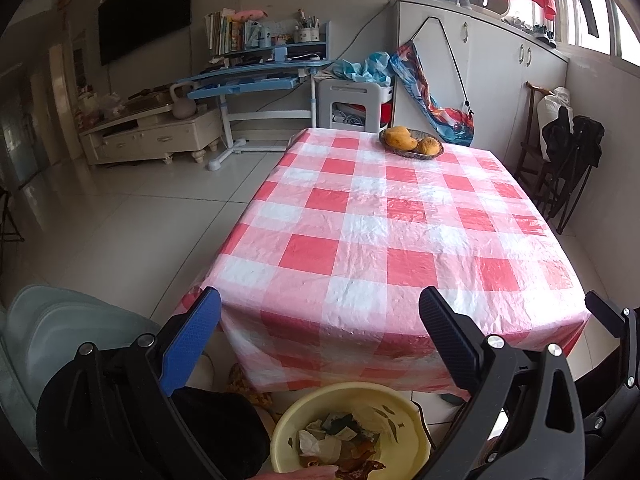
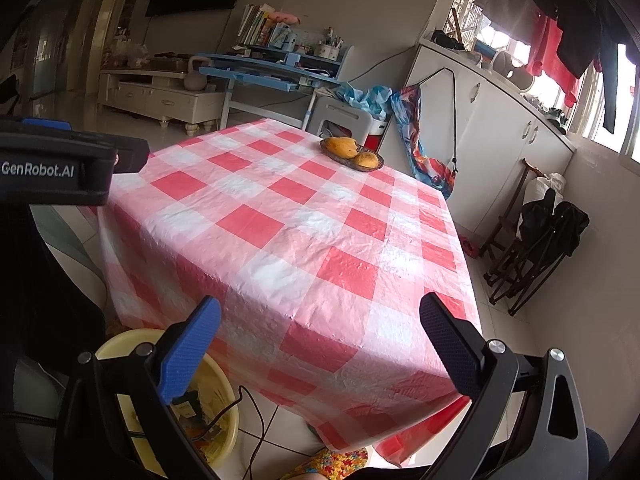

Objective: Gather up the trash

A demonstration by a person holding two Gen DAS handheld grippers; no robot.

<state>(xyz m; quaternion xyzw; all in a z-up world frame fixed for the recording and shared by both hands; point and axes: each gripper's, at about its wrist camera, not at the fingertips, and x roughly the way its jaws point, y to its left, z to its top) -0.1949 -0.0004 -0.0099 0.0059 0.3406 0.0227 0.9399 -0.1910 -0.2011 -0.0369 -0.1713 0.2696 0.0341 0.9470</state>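
A yellow basin (image 1: 416,436) sits low in front of the table and holds crumpled paper and wrappers (image 1: 340,438); it also shows in the right wrist view (image 2: 224,396) at bottom left. My left gripper (image 1: 320,300) is open and empty, held above the basin at the near table edge. My right gripper (image 2: 320,308) is open and empty over the table's near corner. The left gripper's body (image 2: 56,168) shows at the left of the right wrist view. The red-and-white checked tablecloth (image 1: 392,216) bears no loose trash.
A woven dish with mangoes (image 1: 412,142) stands at the table's far end. A folded chair (image 1: 568,168) stands right of the table, a blue desk (image 1: 256,76) and white cabinet (image 1: 480,76) beyond. A cable (image 2: 256,412) runs by the basin.
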